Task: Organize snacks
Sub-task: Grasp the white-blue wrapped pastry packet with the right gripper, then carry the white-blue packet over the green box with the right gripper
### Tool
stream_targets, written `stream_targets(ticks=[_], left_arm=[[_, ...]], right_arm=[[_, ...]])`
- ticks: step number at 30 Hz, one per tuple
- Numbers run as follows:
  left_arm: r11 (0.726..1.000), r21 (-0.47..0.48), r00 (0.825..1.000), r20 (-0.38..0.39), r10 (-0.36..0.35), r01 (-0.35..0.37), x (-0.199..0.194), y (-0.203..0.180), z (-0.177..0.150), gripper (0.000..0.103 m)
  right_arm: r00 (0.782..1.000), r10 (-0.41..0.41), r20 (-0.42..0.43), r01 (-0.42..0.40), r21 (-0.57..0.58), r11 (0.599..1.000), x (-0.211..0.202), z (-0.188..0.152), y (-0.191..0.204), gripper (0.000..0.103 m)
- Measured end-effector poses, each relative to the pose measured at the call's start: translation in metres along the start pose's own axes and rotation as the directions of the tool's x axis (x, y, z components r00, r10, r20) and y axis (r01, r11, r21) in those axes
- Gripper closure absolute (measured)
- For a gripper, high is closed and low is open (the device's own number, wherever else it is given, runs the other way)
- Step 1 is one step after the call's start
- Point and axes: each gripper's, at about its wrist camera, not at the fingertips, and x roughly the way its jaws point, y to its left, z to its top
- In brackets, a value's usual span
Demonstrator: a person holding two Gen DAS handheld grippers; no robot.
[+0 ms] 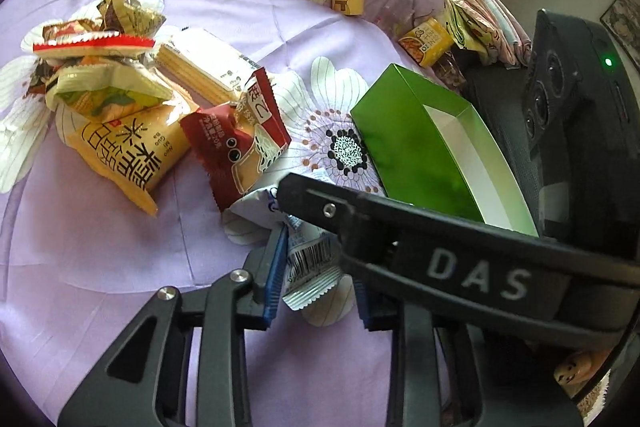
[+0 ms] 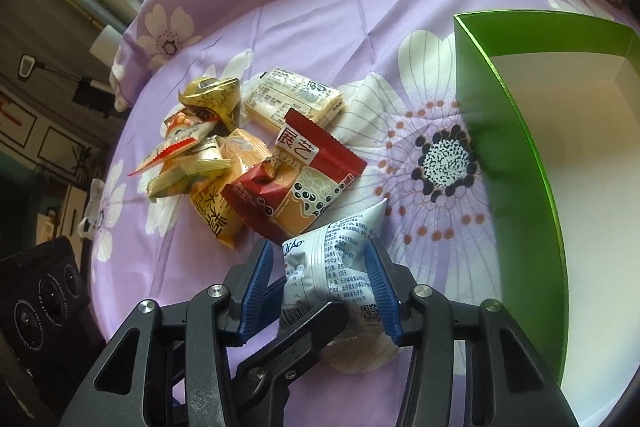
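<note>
soft daylight, sharp centre, fisheye-warped dark edges

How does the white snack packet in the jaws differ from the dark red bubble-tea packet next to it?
The white packet is white with dark small print and a barcode; the dark red packet is red with a milk-tea picture. The white packet is pinched by both the right gripper and the left gripper; the dark red packet lies free on the bedspread. Both are sealed, crimp-edged and outside the green box.
</note>
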Motion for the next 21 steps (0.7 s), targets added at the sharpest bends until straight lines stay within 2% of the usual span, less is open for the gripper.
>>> stream_targets(ticks=[3, 8, 15, 21], left_arm=[[0.999, 0.033, 1.0, 0.022, 0.003, -0.004, -0.005, -0.006, 0.001, 0.076], [0.995, 0.097, 0.996, 0.087, -0.006, -0.003, -0.024, -0.023, 0.005, 0.076], [0.977, 0.209, 0.986, 0.156, -0.065, 0.031, -0.04, -0.058, 0.006, 0.077], [0.945, 0.321, 0.977, 0.171, -0.13, 0.069, -0.041, -0.097, 0.01, 0.076]], right_arm=[[0.999, 0.033, 0.025, -0.033, 0.018, 0.999, -0.007, -0.002, -0.003, 0.062], [0.991, 0.05, 0.123, -0.05, 0.0, 0.999, -0.037, -0.006, 0.003, 0.062], [0.964, 0.046, 0.262, -0.051, 0.012, 0.999, -0.084, -0.012, -0.004, 0.062], [0.929, 0.015, 0.37, -0.039, 0.059, 0.997, -0.124, -0.018, -0.025, 0.062]])
